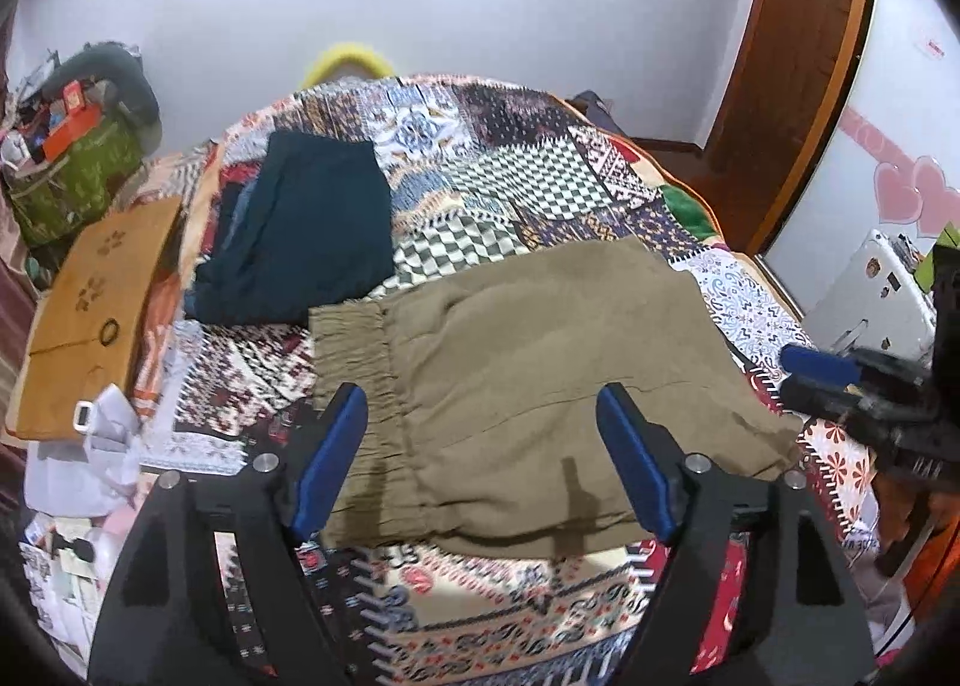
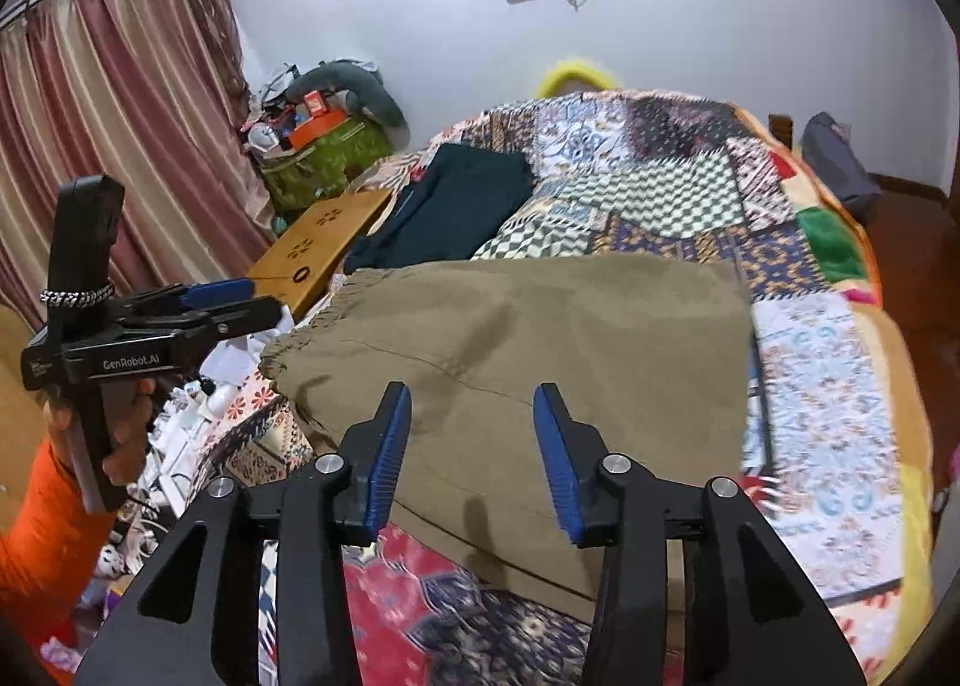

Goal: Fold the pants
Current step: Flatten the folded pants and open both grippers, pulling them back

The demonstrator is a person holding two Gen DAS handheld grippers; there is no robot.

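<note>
Olive-brown pants (image 1: 528, 362) lie folded flat on the patchwork bedspread (image 1: 510, 170), their elastic waistband to the left. My left gripper (image 1: 480, 404) hovers above the near left part of the pants, jaws wide apart with nothing between the blue pads. In the right wrist view the same pants (image 2: 540, 338) spread in front of my right gripper (image 2: 474, 404), which stands open above their near edge and holds nothing. The left gripper (image 2: 198, 302) shows at the left of that view, held by a hand in an orange sleeve. The right gripper (image 1: 840, 380) shows at the right edge of the left wrist view.
A folded dark teal garment (image 1: 306, 236) lies further back on the bed. A small wooden table (image 1: 96, 302) stands left of the bed beside cluttered bags (image 1: 72, 170). Pink curtains (image 2: 120, 104) hang at the left; a wooden door (image 1: 792, 56) stands at the right.
</note>
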